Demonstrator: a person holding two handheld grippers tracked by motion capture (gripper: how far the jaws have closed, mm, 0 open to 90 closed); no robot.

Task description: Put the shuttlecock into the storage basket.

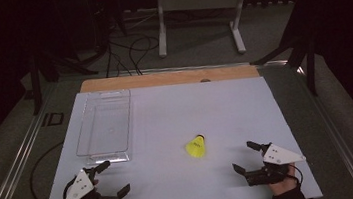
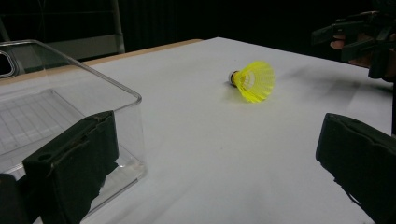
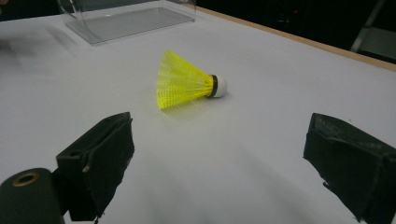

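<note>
Lying sideways, shuttlecock (image 3: 189, 83) looks light, probably crushable; grip cork end. Both grippers (image 1: 107, 179) (image 1: 244, 157) wide open, empty.

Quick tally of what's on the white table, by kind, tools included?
Yellow shuttlecock: 1
Clear plastic tray: 1
Hand-held tools: 2, the left tool and the right tool, both open and holding nothing
Total: 4

A shuttlecock (image 1: 196, 146) lies on its side on the table (image 1: 226, 109), right of the tray (image 1: 104, 128), which sits toward the left edge, well apart.
</note>
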